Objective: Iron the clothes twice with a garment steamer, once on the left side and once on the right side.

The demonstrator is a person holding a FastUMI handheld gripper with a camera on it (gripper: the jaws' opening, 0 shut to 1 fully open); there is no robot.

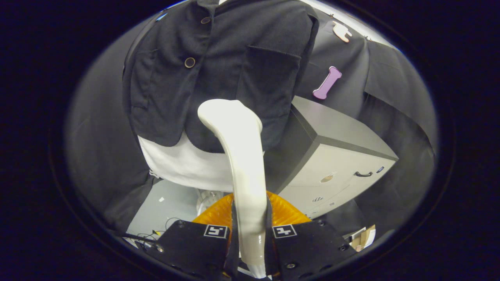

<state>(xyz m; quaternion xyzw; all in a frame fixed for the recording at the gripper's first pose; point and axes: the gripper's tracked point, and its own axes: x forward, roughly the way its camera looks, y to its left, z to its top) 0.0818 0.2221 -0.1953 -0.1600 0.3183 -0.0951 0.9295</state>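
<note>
Dark, nubby woven cloth hangs ahead of me on the left: a jacket point(218, 66) with a patch pocket on each side and two round buttons down its front edge, one ringed in a pale brown. Below its hem a smooth white shirt point(183, 164) shows, its lower edge curving down toward a pale grey floor point(164, 207) where thin cables lie.

My gripper point(250, 234) is clamped on the garment steamer point(242, 156); both fingers press the sides of its glossy cream handle, which rises between them in a long, smooth curve and ends in a rounded, flattened head. That head sits over the lower middle of the jacket, near the hem and just beside the right pocket; whether it actually touches the cloth I cannot tell. Behind the handle, just beyond my fingers, a ribbed, translucent orange base point(283, 210) bulges out on both sides.

Further right stands a boxy cabinet point(336, 164) with a matte dark grey top and side and a flat off-white front bearing a small curved black handle. Plain dark drapery hangs behind it, falling in soft folds.
</note>
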